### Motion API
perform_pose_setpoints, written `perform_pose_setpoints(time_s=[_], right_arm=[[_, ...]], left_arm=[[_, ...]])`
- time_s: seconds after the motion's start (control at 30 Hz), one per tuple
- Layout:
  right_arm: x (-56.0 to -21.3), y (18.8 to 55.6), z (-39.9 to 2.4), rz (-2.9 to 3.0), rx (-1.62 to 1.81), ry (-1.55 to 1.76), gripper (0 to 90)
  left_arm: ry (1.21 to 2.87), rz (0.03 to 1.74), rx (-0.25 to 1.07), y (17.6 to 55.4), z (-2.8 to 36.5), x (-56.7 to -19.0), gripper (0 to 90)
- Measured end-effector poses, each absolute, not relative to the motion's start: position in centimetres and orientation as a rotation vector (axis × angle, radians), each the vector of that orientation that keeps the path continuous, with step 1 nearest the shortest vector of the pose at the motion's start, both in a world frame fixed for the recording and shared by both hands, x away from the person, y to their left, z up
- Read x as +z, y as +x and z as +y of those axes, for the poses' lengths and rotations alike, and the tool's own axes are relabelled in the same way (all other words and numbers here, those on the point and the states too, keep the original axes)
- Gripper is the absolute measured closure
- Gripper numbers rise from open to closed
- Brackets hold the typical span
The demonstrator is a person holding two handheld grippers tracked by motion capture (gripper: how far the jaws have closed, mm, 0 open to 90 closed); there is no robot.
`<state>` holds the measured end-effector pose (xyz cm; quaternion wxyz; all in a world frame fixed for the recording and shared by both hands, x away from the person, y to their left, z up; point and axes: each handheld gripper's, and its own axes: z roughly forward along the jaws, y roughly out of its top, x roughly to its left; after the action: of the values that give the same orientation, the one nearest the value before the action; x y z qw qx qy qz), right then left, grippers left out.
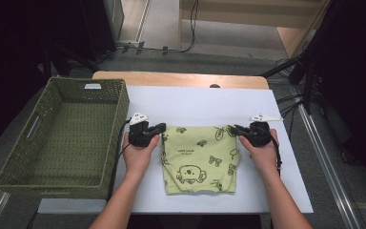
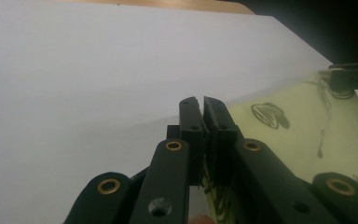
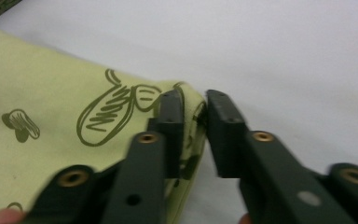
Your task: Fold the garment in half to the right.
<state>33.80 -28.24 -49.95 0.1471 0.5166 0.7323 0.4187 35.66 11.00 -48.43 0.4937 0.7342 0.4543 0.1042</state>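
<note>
The folded green cloth (image 1: 200,159) lies flat on the white table (image 1: 195,102), its far edge running straight from one hand to the other. The left gripper (image 1: 161,127) is clenched on the far left corner. The right gripper (image 3: 195,105) straddles the far right corner, jaws slightly apart and seemingly not yet pinching it. The woven basket (image 1: 9,164) sits off to the left, nearer the left hand.
</note>
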Motion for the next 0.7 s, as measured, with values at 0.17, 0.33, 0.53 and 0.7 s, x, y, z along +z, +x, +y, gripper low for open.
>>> perform_pose_setpoints(time_s=[0.17,0.33,0.53,0.7], right_arm=[[-48.9,32.3,-27.8,2.074,1.271,1.459,48.7],[-47.8,29.8,-26.2,2.071,1.324,1.373,35.2],[-46.9,27.5,-24.0,2.113,1.398,1.292,3.5],[-46.3,26.1,-22.5,2.115,1.396,1.272,0.0]], left_arm=[[1.791,1.088,0.27,35.5,10.8,-48.4,86.7],[1.791,1.075,0.264,35.4,10.7,-48.1,86.7],[1.794,1.061,0.26,35.3,10.5,-47.8,86.7],[1.795,1.056,0.258,35.2,10.4,-47.7,86.7]])
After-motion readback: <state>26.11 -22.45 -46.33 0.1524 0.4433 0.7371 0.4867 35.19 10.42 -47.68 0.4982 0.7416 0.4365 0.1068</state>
